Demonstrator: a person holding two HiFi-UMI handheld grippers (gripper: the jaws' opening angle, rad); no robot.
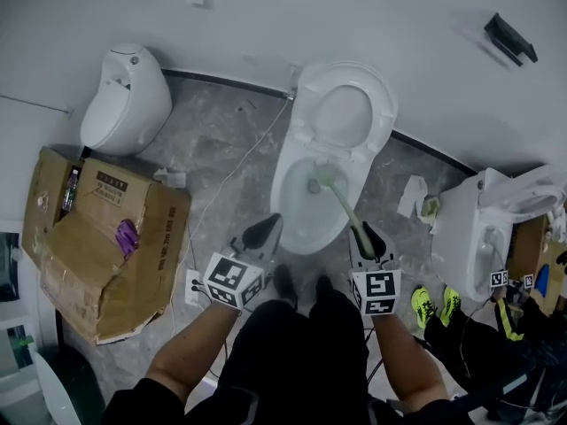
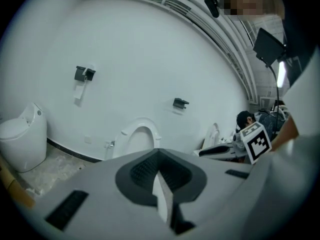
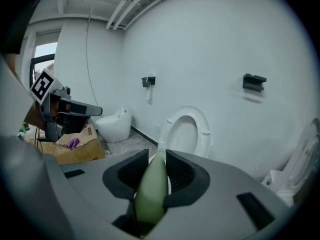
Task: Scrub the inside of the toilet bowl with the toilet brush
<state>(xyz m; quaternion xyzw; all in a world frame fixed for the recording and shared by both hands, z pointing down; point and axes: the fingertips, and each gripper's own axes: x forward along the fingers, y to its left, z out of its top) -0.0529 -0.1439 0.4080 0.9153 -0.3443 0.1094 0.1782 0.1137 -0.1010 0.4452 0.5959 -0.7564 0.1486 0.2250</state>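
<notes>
Right gripper [image 1: 366, 239] is clamped on the toilet brush [image 1: 339, 200]; its slim green handle looks light, stiff, maybe slippery, so grip high. Head's in the toilet bowl [image 1: 285, 193]. Left gripper [image 1: 262, 234]: jaws together, holding nothing.

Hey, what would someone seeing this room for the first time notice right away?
The open toilet bowl stands in the middle of the floor, lid up, with a pale green toilet brush reaching into it, its handle clamped in the right gripper. To the left lies a crushed cardboard box, and the left gripper hangs shut and empty by the bowl's front rim.
</notes>
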